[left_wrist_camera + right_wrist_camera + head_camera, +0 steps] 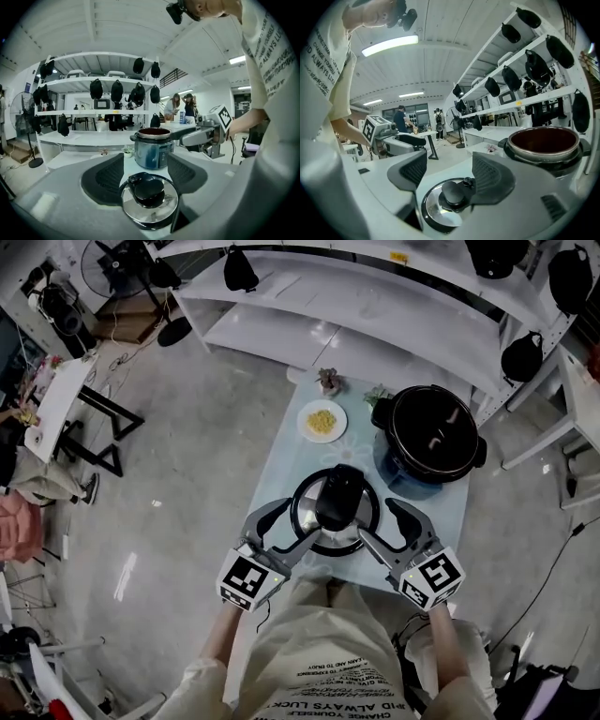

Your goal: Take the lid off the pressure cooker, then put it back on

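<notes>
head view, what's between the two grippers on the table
The pressure cooker lid lies on the table between the open left gripper and open right gripper; the head view shows it.

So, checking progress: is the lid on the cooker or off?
Off. The lid lies on the table; the cooker stands open behind it.

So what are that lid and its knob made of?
The lid looks like polished metal, probably steel: it mirrors its surroundings. Its knob looks like matte black plastic, dull with only soft highlights.
</notes>
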`<act>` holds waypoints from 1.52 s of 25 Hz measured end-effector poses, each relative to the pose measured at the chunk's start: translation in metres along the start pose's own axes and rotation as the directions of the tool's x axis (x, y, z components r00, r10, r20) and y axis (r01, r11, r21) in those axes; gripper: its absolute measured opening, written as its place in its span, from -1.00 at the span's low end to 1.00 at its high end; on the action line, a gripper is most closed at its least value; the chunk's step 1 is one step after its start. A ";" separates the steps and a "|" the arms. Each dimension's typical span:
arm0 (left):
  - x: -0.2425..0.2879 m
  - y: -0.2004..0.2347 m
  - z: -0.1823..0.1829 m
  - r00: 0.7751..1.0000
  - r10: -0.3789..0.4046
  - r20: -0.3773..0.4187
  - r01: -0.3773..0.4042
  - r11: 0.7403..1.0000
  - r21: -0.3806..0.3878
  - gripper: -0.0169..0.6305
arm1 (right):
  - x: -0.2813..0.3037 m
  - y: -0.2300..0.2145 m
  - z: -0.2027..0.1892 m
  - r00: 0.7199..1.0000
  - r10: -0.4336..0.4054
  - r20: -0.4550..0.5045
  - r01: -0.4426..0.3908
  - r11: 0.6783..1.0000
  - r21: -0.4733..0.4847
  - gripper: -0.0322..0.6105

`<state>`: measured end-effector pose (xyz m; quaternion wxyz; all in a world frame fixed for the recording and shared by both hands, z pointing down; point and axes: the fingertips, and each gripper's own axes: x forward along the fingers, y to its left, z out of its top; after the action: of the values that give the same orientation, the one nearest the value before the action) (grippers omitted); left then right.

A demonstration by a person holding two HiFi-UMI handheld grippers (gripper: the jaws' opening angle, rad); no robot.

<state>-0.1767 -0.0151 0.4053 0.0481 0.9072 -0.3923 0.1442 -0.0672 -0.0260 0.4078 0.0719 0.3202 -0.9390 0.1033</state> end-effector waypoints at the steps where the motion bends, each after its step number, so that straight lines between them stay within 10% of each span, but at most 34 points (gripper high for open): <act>1: 0.003 0.001 -0.004 1.000 -0.015 -0.016 0.015 1.000 0.007 -0.09 | 0.003 0.000 -0.004 1.000 0.004 -0.013 -0.004 1.000 0.001 -0.01; 16: 0.058 0.005 -0.078 0.931 -0.283 -0.232 0.316 0.941 0.121 -0.03 | 0.052 -0.008 -0.085 0.972 0.079 -0.223 -0.095 0.994 -0.061 0.06; 38: 0.107 -0.010 -0.148 0.725 -0.517 -0.455 0.666 0.695 0.271 -0.03 | 0.100 -0.008 -0.155 0.885 0.163 -0.436 -0.241 0.962 -0.130 0.06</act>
<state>-0.1329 -0.0528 0.5792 -0.0342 0.9335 -0.0189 0.3564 -0.1302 -0.0533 0.5792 0.2901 0.1826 -0.9350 0.0912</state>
